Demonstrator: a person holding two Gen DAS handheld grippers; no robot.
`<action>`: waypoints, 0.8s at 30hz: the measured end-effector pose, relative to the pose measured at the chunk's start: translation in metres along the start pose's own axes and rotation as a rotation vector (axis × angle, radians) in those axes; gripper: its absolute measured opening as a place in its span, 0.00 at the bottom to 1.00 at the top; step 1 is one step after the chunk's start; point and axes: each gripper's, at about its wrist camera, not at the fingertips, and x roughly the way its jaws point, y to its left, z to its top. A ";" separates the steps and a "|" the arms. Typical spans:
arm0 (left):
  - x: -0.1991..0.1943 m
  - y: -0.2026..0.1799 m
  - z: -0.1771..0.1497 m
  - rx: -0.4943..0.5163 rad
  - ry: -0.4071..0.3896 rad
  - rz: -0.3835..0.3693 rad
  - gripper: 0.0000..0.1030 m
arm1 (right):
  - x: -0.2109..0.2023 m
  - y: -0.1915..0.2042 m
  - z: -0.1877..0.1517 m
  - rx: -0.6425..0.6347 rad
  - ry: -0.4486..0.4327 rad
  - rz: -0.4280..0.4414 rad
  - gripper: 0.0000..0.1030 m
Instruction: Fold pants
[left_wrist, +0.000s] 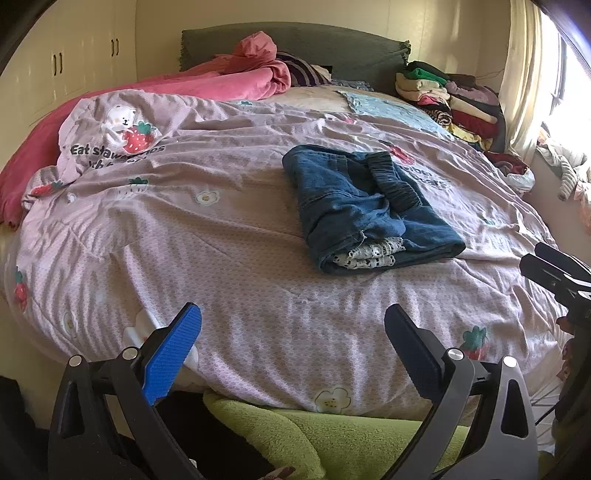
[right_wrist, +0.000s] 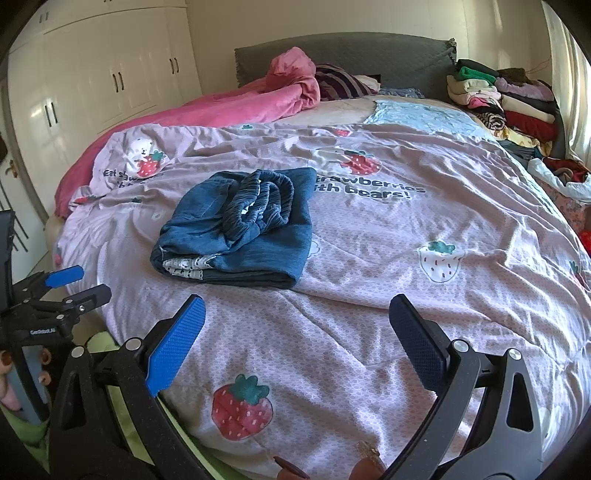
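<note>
Pants: the blue denim pants (left_wrist: 364, 206) lie folded into a compact bundle on the bed, near the middle of the quilt, elastic waistband (right_wrist: 258, 201) bunched on top and a strip of white patterned lining peeking out at the near edge.
Left gripper: the left gripper (left_wrist: 293, 332) hangs over the near edge of the bed, jaws spread wide, nothing between them; the bundle sits well ahead of it, off to its right.
Right gripper: the right gripper (right_wrist: 297, 325) is wide open too, empty, poised above the quilt with the pants ahead and to its left, not touching them.
Cross-view: in the right wrist view the left gripper shows at the left edge, one blue pad and one black finger parted; in the left wrist view the right gripper's black fingers poke in at the right edge.
Quilt: the pale purple quilt (left_wrist: 221, 240) with strawberries, flowers and a bear print is rumpled and covers most of the bed.
Head of bed: a pink blanket (right_wrist: 258, 107) heaped against the grey headboard (right_wrist: 369, 51).
Far right corner: a stack of folded clothes (left_wrist: 454, 99) beside the curtain.
Left wall: white wardrobe doors (right_wrist: 110, 74) with dark handles.
Foot of bed: a lime-green fleece (left_wrist: 332, 435) under the quilt's edge.
</note>
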 end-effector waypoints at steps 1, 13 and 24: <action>0.000 0.000 0.000 -0.002 0.000 0.000 0.96 | 0.000 -0.001 -0.001 0.001 0.000 -0.002 0.91; 0.015 0.028 0.003 -0.063 0.045 0.075 0.96 | 0.005 -0.035 -0.004 0.057 0.025 -0.091 0.91; 0.106 0.155 0.090 -0.182 0.130 0.261 0.96 | 0.018 -0.214 0.019 0.237 0.064 -0.394 0.91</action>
